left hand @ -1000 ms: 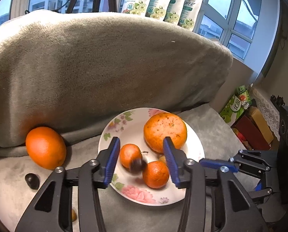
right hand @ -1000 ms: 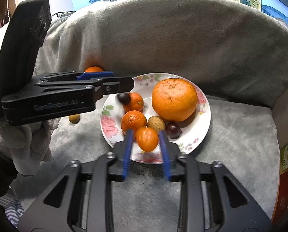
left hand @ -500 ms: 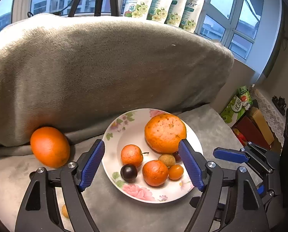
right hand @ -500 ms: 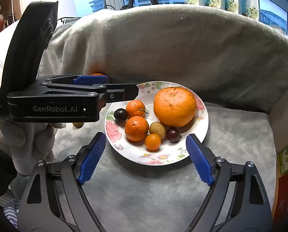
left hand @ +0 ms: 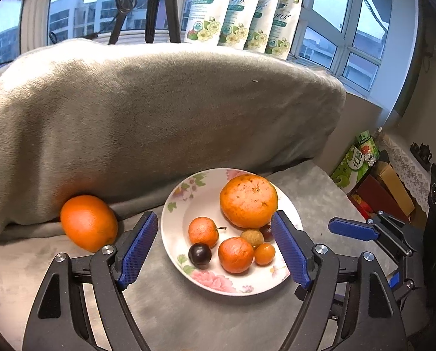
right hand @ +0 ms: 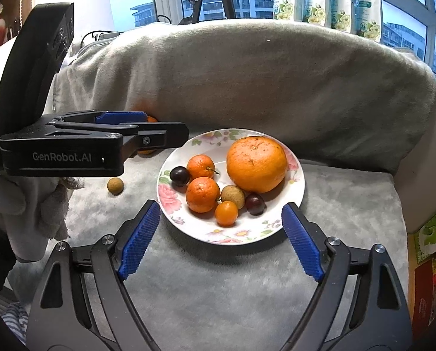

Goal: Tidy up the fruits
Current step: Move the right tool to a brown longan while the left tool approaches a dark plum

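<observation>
- Grey plush fabric [right hand: 247, 278] covers the seat and the rounded backrest [left hand: 159, 111] that fills the upper half of both views.
- A floral plate [right hand: 294, 193] sits on the seat at centre frame, just ahead of the blue pads.
- On the plate: a big orange [right hand: 256, 163] at its upper right, two small mandarins [right hand: 201, 166] [right hand: 202, 194] to the left, a dark plum [right hand: 179, 176] at the left rim, a brownish longan [right hand: 232, 196], a tiny orange kumquat [right hand: 226, 213] and a second dark plum [right hand: 255, 204] low in the cluster.
- A loose orange [left hand: 88, 222] lies off the plate at the left of the left-wrist view, against the foot of the backrest.
- A loose longan [right hand: 115, 186] rests on the seat left of the plate.
- The left gripper [left hand: 215, 251] is spread wide and holds nothing; the plate lies between its fingers.
- The right gripper [right hand: 221, 239] is likewise spread wide and empty, with its pads flanking the near rim.
- Packets [left hand: 238, 14] stand on the windowsill at the top.
</observation>
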Available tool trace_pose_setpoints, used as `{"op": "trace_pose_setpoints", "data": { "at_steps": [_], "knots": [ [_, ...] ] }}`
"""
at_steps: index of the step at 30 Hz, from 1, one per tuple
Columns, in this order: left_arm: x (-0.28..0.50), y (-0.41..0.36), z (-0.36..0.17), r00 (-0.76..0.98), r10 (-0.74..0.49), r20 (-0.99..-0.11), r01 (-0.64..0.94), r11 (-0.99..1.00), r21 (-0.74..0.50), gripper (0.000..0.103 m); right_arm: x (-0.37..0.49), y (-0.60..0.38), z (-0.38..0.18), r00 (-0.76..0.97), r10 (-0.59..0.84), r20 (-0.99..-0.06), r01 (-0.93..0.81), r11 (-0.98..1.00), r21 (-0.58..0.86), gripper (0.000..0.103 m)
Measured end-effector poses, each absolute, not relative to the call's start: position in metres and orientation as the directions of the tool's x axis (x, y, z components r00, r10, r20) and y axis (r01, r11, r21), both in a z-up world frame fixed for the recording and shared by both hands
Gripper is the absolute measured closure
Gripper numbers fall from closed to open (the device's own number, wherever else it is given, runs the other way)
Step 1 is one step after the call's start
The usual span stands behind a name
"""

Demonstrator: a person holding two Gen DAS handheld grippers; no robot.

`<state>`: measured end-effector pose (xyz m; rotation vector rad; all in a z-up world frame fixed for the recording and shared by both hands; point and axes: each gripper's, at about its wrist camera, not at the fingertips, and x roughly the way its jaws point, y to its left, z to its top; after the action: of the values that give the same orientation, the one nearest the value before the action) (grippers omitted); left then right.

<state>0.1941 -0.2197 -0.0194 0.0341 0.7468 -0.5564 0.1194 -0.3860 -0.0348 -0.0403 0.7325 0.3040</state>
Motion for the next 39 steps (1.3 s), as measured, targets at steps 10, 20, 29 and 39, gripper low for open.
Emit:
{"op": "trace_pose_setpoints", "data": {
  "at_steps": [10, 20, 29, 39],
  "knots": [
    [0.183, -0.198, -0.013, 0.618, -0.459, -0.639, 0.491, 0.859, -0.142, 0.023, 0.109, -0.368, -0.027, 0.709, 0.263, -0.654, -0.293, 0.954, 0.065, 0.015],
    [0.187, -0.138, -0.013, 0.637, -0.445, -0.63, 0.459, 0.875, -0.154, 0.023, 0.108, -0.331, -0.028, 0.677, 0.329, -0.658, -0.372, 0.925, 0.08, 0.015],
    [0.201, -0.081, -0.032, 0.644, -0.398, -0.653, 0.382, 0.907, -0.175, 0.028, 0.117, -0.297, -0.037, 0.636, 0.369, -0.678, -0.428, 0.899, 0.087, 0.015],
    [0.216, -0.065, -0.067, 0.592, -0.396, -0.701, 0.36, 0.909, -0.21, 0.044, 0.135, -0.256, -0.053, 0.587, 0.394, -0.707, -0.492, 0.868, 0.076, 0.022]
  ]
}}
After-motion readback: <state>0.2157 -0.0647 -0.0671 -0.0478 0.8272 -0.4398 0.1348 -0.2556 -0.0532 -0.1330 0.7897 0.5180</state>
